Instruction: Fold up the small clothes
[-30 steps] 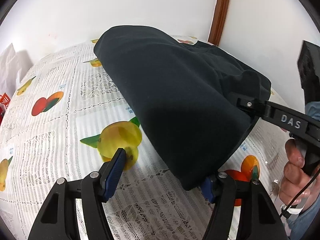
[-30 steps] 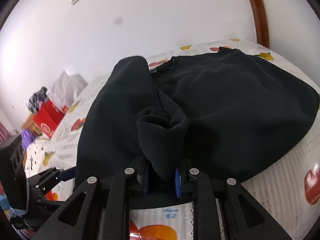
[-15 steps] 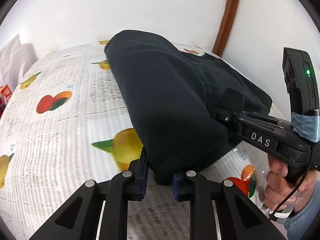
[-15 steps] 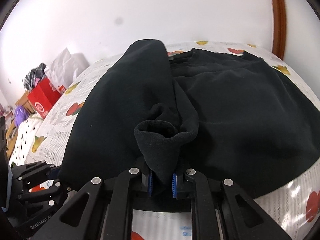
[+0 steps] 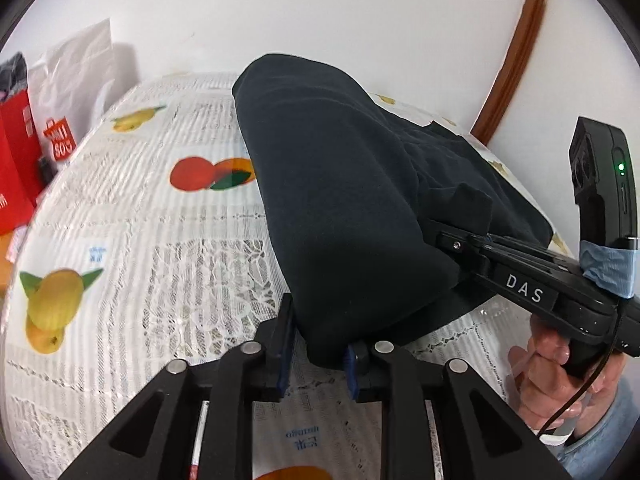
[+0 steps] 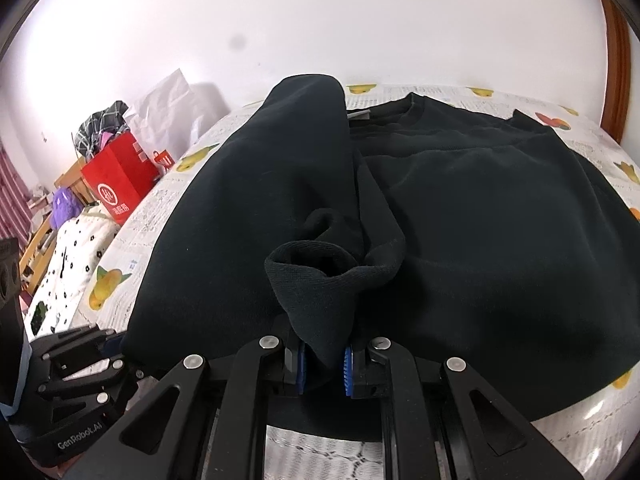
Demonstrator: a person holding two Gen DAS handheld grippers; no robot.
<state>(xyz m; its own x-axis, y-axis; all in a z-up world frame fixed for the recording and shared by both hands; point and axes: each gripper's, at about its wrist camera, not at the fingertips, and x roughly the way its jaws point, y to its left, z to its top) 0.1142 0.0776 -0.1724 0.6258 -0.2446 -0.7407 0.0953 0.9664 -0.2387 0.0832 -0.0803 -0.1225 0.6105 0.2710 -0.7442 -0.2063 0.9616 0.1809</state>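
Note:
A black sweatshirt lies on a table with a fruit-print cloth, its left side folded over the body. My left gripper is shut on the near corner of that folded flap. My right gripper is shut on the sleeve cuff, which stands up bunched in front of the jaws. The sweatshirt's body spreads to the right, collar at the far side. The right gripper also shows in the left wrist view, and the left gripper in the right wrist view.
A red paper bag and a white bag stand past the table's left edge. A white wall is close behind the table, with a brown door frame at the right. A polka-dot cloth lies at the left.
My left gripper was open beside the flap corner one second ago, then closed on it. Both grippers have lifted slightly and shifted with the cloth. The right gripper kept its hold on the cuff.

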